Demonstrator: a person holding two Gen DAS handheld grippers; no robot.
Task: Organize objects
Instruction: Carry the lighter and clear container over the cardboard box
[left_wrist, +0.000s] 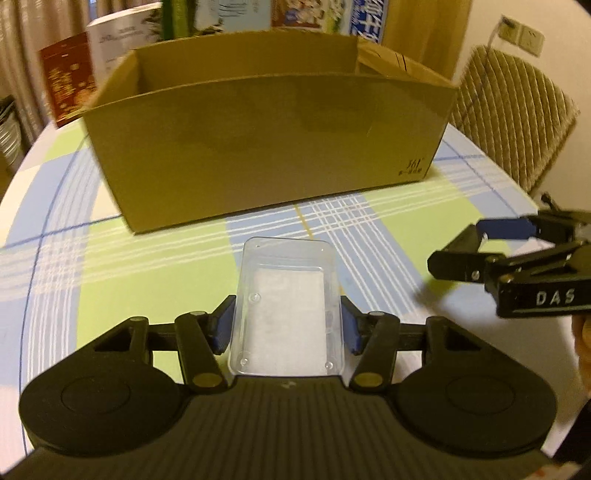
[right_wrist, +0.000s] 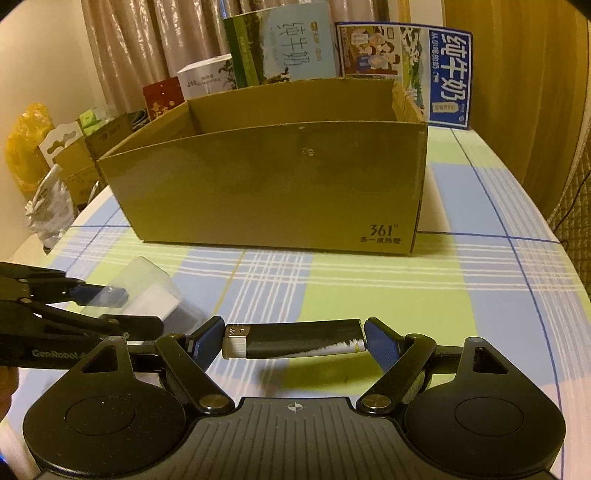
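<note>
My left gripper (left_wrist: 287, 325) is shut on a clear plastic box (left_wrist: 287, 299) with a white pad inside, held just above the checked tablecloth. The same clear plastic box (right_wrist: 147, 295) shows at the left of the right wrist view, between the left gripper's blue pads. My right gripper (right_wrist: 294, 339) is shut on a black and white lighter (right_wrist: 295, 339), held crosswise by its two ends. In the left wrist view the right gripper (left_wrist: 495, 240) sits at the right edge; the lighter is hidden there. An open cardboard box (left_wrist: 266, 147) stands ahead of both grippers.
The cardboard box (right_wrist: 273, 188) sits mid-table on the checked cloth (right_wrist: 369, 288). Milk cartons (right_wrist: 402, 70) and other packages stand behind it. A woven chair (left_wrist: 513, 110) is at the right, clutter (right_wrist: 55, 173) off the table's left edge. A hand (left_wrist: 583, 332) holds the right gripper.
</note>
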